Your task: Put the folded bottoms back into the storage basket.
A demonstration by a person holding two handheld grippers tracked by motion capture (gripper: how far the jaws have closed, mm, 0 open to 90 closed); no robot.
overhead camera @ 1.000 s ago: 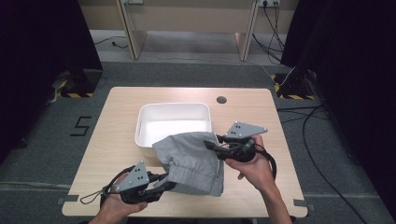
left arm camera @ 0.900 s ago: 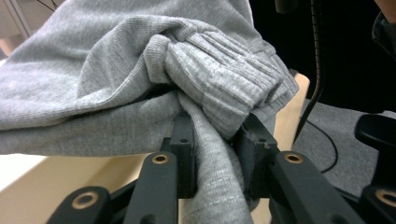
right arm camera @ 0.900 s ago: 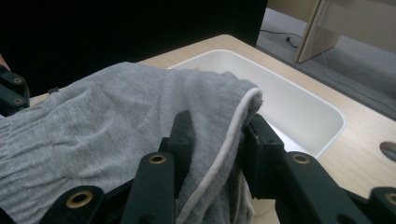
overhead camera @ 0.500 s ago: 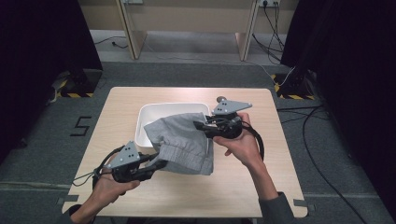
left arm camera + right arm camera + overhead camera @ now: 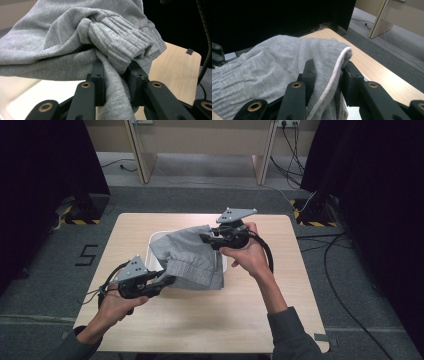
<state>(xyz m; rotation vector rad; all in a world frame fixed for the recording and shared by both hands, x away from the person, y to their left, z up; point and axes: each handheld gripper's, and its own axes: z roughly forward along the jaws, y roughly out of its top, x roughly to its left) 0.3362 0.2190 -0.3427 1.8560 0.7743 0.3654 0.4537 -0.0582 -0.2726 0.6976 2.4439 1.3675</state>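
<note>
Garment: soft grey knitted sweatshirt hung between both grippers above white plastic tub
Left gripper: clamped on ribbed cuff
Right gripper: clamped on white-piped edge
Handling: light, limp; probably best held at hems

My sweatshirt is plain heather grey with ribbed cuffs and a white seam edge, the bin white, table light wood, my grippers black.
</note>
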